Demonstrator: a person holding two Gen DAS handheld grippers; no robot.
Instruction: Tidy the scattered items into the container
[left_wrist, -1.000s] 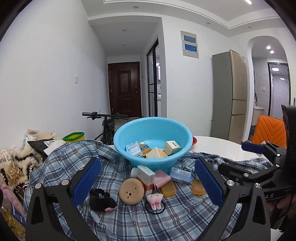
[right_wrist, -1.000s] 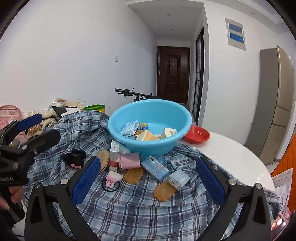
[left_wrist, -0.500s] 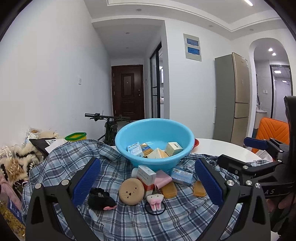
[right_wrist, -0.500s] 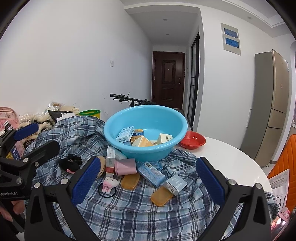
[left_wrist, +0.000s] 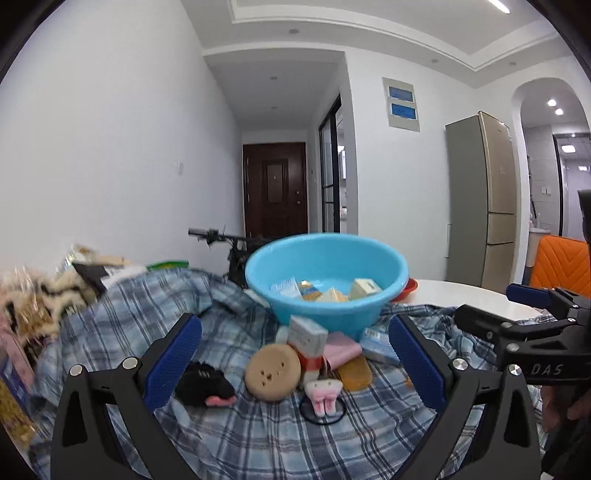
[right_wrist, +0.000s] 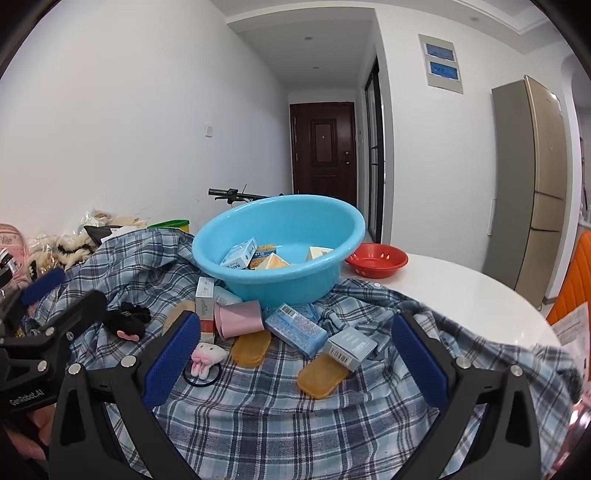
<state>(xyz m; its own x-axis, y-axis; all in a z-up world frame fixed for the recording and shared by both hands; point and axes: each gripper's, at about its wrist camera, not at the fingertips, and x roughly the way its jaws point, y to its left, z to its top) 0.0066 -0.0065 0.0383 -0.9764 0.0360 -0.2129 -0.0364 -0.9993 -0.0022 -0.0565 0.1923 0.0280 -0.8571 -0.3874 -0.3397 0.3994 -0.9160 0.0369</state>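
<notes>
both views dropped lower and closer to the pile vs a second ago; left tool (left_wrist: 295, 354) and right tool (right_wrist: 295, 347) spread wide, empty; blue basin (right_wrist: 280, 229) partly filled; bunny charm (left_wrist: 323, 395), orange cases (right_wrist: 321, 376), blue box (right_wrist: 295, 328) not yet in, lying on plaid cloth (right_wrist: 277, 424); next pick pending.

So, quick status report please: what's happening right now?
Left gripper and right gripper open, empty. Blue basin holds a few boxes; rest scattered on plaid cloth. Nothing blocking.

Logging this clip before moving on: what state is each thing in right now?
Left claw: open, empty.
Right claw: open, empty.
Blue basin: upright, holding several boxes.
Red bowl: upright, empty.
Pink cup: lying on its side.
Dark door: closed.
</notes>
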